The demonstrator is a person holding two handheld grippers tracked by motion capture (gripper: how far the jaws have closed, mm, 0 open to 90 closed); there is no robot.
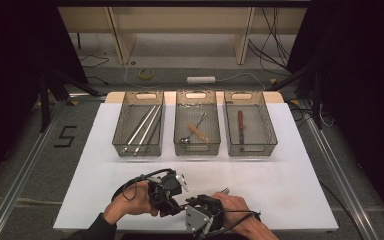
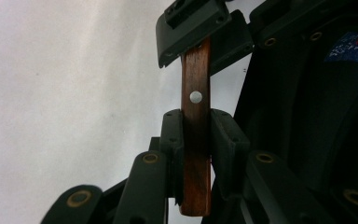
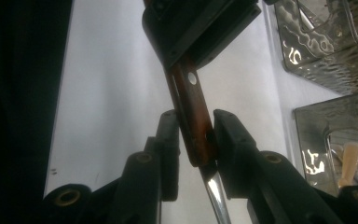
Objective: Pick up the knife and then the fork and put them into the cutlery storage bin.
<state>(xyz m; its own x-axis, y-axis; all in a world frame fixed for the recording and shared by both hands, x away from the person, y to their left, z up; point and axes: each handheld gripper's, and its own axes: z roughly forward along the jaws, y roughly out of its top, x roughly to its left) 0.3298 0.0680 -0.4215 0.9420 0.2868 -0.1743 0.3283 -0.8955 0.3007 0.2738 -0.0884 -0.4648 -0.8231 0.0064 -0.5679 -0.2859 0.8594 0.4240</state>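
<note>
A fork with a reddish wooden handle and a metal shaft is held between both grippers just above the white table, near its front edge. My left gripper is shut on the near end of the handle. My right gripper is shut on the handle close to where the metal begins. In the high view the left gripper and right gripper face each other almost tip to tip. The fork's tines stick out past the right hand.
Three wire-mesh baskets stand in a row at the back of the table. The left basket holds long metal pieces. A spoon and a wooden-handled piece lie in the middle basket. The right basket holds one wooden-handled utensil.
</note>
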